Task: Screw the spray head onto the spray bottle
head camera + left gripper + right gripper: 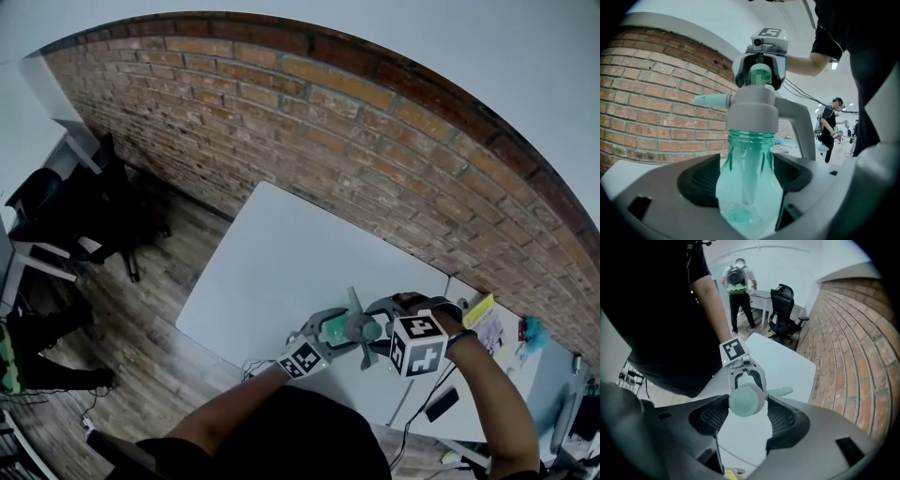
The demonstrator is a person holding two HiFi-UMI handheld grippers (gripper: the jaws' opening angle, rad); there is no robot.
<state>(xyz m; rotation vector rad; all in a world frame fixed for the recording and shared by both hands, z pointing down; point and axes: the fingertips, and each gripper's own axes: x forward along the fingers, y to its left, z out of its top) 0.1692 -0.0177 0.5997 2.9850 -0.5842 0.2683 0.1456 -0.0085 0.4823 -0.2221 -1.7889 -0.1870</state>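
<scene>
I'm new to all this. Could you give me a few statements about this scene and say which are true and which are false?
1. The left fingers grip a green bottle. True.
2. The spray head lies on the table. False: it sits on the bottle's neck.
3. The wall is brick. True.
4. The table is black. False: it is white.

A white table (281, 267) stands on the wooden floor (159, 281); the adjoining tabletop (548, 361) at its right bears a yellow-edged booklet (484, 317) and a small blue object (532, 331).
</scene>
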